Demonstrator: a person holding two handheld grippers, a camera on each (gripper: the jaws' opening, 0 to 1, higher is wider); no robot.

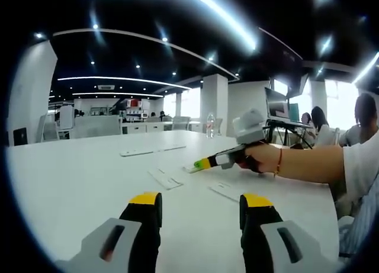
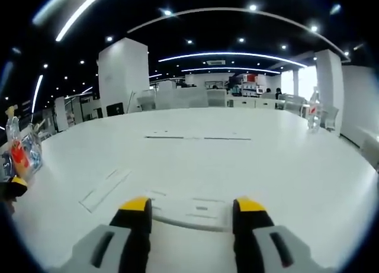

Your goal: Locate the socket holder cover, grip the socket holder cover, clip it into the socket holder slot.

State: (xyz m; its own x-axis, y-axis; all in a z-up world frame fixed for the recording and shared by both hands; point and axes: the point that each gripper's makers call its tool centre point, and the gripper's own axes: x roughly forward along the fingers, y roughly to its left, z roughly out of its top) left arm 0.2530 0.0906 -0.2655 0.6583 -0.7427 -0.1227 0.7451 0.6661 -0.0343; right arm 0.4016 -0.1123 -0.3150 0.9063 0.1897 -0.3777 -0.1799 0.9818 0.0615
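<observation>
The table [image 1: 71, 184] under both pairs of tongs is smooth, matt white, with only a soft sheen from the ceiling lights. The left gripper [image 1: 201, 217] has matt black, rubbery-looking jaws with yellow tips and pale grey plastic bodies; the right gripper [image 2: 192, 217] has the same finish. Between the right gripper's jaws, just ahead of the tips, the socket holder cover [image 2: 192, 212] lies flat, smooth white plastic. A water bottle [image 2: 314, 110] far ahead to the right looks like clear, glossy plastic.
</observation>
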